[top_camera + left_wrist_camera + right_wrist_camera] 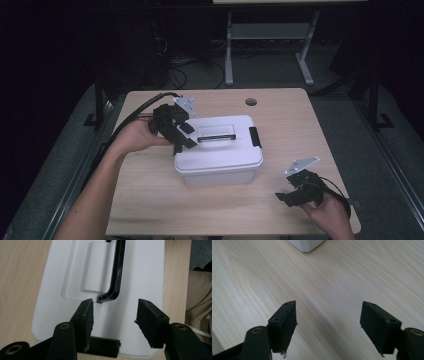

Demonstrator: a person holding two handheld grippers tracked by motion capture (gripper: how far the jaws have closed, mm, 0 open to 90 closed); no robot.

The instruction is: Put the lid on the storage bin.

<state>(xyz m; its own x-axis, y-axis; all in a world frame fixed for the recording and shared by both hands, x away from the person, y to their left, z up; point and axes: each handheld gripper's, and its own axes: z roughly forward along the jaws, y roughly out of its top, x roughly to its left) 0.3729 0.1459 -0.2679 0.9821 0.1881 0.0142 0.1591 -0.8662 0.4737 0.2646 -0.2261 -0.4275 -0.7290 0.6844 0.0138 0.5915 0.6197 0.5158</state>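
Note:
A white plastic box (220, 160) with a snap-on lid stands in the middle of the wooden table (150, 195). A black handle (216, 136) lies flat in the lid's recess, and a black latch (255, 136) clips the right end. My left gripper (186, 136) hovers open over the box's left end. In the left gripper view its jaws (115, 315) straddle the lid (140, 277) just short of the handle (116, 272), with the left latch (103, 346) below them. My right gripper (286, 192) stands open and holds nothing over the table, right of the box.
In the right gripper view the open gripper (328, 317) faces bare tabletop (324, 282), with a corner of the box (305, 245) ahead. A cable hole (251, 102) sits at the table's far edge. Behind the table stand metal desk legs (229, 50) and cables on the floor.

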